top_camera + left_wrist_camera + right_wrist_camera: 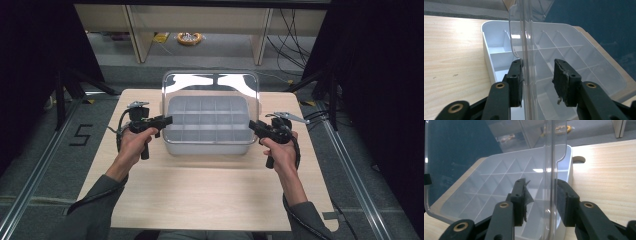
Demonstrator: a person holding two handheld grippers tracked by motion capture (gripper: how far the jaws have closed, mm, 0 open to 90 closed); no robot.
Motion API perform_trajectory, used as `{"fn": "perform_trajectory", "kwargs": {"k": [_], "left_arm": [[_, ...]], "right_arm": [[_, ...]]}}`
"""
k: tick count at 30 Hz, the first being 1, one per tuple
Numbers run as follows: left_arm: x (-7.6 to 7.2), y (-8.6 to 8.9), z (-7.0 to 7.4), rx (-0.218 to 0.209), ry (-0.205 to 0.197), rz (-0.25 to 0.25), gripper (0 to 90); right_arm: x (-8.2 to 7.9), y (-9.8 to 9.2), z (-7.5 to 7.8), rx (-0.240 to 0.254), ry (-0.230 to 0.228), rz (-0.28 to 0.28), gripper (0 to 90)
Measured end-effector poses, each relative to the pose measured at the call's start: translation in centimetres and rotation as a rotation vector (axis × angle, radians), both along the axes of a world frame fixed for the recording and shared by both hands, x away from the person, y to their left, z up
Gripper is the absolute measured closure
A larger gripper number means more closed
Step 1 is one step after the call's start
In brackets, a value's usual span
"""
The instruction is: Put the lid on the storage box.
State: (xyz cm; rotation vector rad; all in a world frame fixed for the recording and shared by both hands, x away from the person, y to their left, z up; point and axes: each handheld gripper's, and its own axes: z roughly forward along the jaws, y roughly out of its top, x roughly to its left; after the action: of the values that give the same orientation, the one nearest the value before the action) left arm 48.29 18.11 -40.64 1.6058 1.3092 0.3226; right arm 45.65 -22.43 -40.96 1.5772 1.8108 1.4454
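Centrally on the wooden surface (200, 190) sits a pale divided box (207, 127), its many compartments all bare. Its long axis runs side to side across the surface, and its clear lid (210, 87) stands upright from the far edge. The left gripper (167, 120) is at the box's left end, jaws spread on either side of the lid's edge (525, 62) without pinching. The right gripper (252, 125) does likewise at the right end. Bare wood lies open near the person.
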Motion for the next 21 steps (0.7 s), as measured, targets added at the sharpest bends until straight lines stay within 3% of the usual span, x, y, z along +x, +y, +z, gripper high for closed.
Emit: {"fn": "perform_trajectory", "kwargs": {"k": [6,8,10,12,15,21], "left_arm": [[1.0,0.4,-0.6,-0.013,0.025,0.028,59.0],[1.3,0.5,-1.0,-0.018,0.034,0.031,58.8],[1.5,0.6,-1.3,-0.026,0.048,0.040,58.5],[1.7,0.6,-1.6,-0.031,0.063,0.043,58.0],[1.9,0.6,-1.9,-0.034,0.075,0.044,57.3],[2.2,0.5,-2.4,-0.047,0.098,0.043,56.7]], "right_arm": [[1.0,0.7,-0.4,0.002,0.027,-0.006,63.5],[1.5,0.7,-0.7,-0.020,0.009,0.003,63.4],[1.5,1.1,-0.8,0.005,0.049,-0.014,63.4],[1.7,1.0,-1.0,-0.008,0.035,0.001,63.0],[1.8,1.3,-1.3,0.017,0.061,-0.014,62.4],[2.1,1.1,-1.8,0.014,0.074,-0.025,61.3]]}}
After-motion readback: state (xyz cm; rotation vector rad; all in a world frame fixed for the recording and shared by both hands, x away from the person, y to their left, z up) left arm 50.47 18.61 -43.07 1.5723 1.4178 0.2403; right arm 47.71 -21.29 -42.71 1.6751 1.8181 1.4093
